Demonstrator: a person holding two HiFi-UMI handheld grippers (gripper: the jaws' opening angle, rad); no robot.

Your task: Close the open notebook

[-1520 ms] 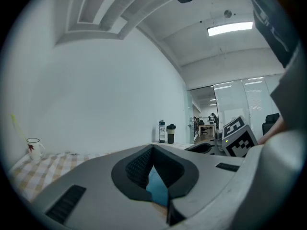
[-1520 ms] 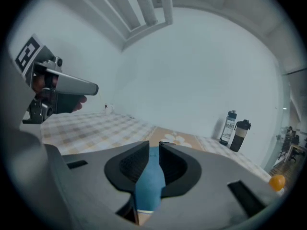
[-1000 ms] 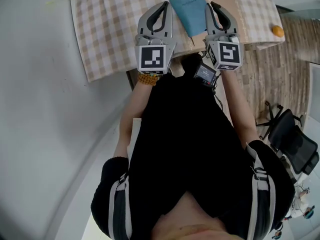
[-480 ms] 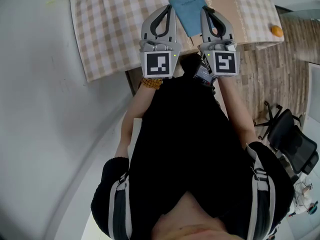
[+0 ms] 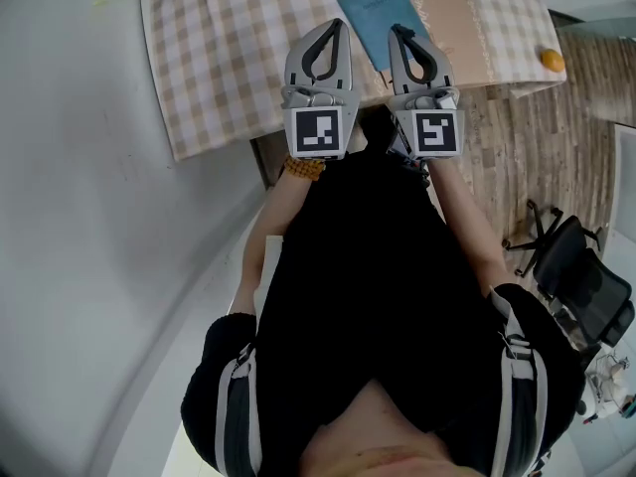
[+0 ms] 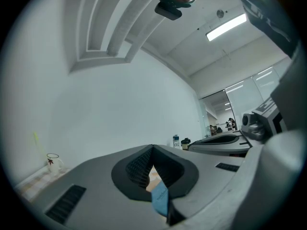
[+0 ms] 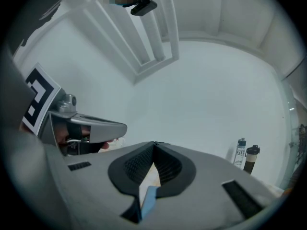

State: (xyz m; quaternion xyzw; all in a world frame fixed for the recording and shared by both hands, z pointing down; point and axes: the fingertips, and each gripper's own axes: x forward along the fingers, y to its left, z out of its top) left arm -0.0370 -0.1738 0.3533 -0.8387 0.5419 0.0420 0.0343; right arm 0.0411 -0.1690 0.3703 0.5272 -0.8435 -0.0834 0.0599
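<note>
The notebook [image 5: 373,16] lies flat and closed, its plain blue cover up. It rests on a checked cloth [image 5: 219,58] that covers the counter [image 5: 266,154]. To the notebook's right a wood floor [image 5: 537,137] holds a black office chair [image 5: 581,276], and a small orange thing [image 5: 553,63] sits at the cloth's edge. The notebook's near end lies between the two grippers. The left gripper [image 5: 336,25] is just left of it and the right gripper [image 5: 397,30] at its near right corner. Both have their jaws pressed together on nothing.
</note>
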